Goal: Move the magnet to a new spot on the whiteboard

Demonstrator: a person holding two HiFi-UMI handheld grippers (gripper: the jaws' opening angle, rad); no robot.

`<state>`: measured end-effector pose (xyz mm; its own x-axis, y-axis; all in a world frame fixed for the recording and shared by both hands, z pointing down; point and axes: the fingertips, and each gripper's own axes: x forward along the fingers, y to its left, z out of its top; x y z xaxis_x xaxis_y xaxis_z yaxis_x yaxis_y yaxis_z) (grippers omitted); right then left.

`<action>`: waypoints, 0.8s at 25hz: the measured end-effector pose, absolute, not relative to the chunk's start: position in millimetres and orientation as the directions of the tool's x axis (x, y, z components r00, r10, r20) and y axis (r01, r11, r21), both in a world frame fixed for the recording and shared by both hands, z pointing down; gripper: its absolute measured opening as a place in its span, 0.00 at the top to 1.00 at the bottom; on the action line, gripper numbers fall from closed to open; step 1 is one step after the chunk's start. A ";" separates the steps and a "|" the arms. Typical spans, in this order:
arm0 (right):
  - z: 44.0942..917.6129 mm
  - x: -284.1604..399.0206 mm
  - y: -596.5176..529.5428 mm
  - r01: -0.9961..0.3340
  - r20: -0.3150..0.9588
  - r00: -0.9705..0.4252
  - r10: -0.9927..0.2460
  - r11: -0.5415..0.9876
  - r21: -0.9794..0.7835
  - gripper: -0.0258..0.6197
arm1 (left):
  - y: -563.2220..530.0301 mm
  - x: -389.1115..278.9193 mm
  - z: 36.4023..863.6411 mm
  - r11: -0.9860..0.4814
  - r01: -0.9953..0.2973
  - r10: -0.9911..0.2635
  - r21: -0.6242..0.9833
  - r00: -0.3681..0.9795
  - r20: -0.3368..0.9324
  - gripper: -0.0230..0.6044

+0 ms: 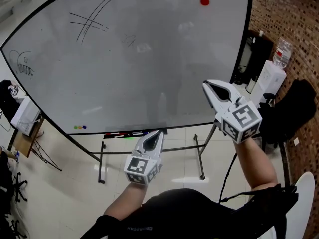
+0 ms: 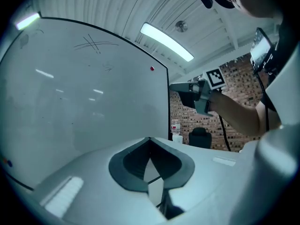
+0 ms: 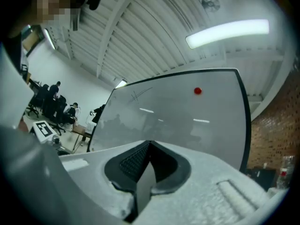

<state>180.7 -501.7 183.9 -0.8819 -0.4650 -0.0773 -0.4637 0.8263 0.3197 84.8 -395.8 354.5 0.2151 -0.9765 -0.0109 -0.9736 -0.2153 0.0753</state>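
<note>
A small round red magnet (image 1: 205,1) sticks near the top right of the big whiteboard (image 1: 149,59); it also shows as a red dot in the left gripper view, magnet (image 2: 152,68), and in the right gripper view, magnet (image 3: 197,91). My right gripper (image 1: 206,85) is raised in front of the board's right side, well below the magnet, jaws shut with nothing in them (image 3: 150,143). My left gripper (image 1: 160,132) hangs lower, near the board's bottom edge, jaws closed to a point and empty (image 2: 149,138). Pen scribbles mark the board's upper left.
A marker tray (image 1: 124,133) runs under the board, and small coloured magnets (image 1: 79,127) sit at its lower left. The stand's legs (image 1: 199,153) spread on the floor. A brick wall (image 1: 289,14), a water dispenser (image 1: 274,73) and a black chair (image 1: 294,113) are on the right.
</note>
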 end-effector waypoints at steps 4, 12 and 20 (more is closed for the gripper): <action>247.7 186.6 -463.3 -0.382 -0.030 -0.923 -0.384 0.902 0.201 0.95 | -393.4 84.2 357.0 -0.212 -0.973 -0.977 0.092 0.213 -0.006 0.94; 371.0 210.1 -425.2 -0.386 0.070 -0.922 -0.381 0.920 -0.071 0.95 | -382.2 98.7 363.4 -0.193 -0.977 -0.981 0.095 0.194 -0.005 0.94; 394.6 196.6 -386.1 -0.252 0.066 -0.967 -0.247 0.966 -0.067 0.95 | -348.6 98.4 373.5 -0.092 -0.992 -0.995 0.089 0.094 0.020 0.94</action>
<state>196.6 -386.1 394.6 -0.9667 -0.2474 0.0658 -0.2516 0.9655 -0.0669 98.4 -348.6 373.5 0.0940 -0.9954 0.0200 -0.9918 -0.0918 0.0892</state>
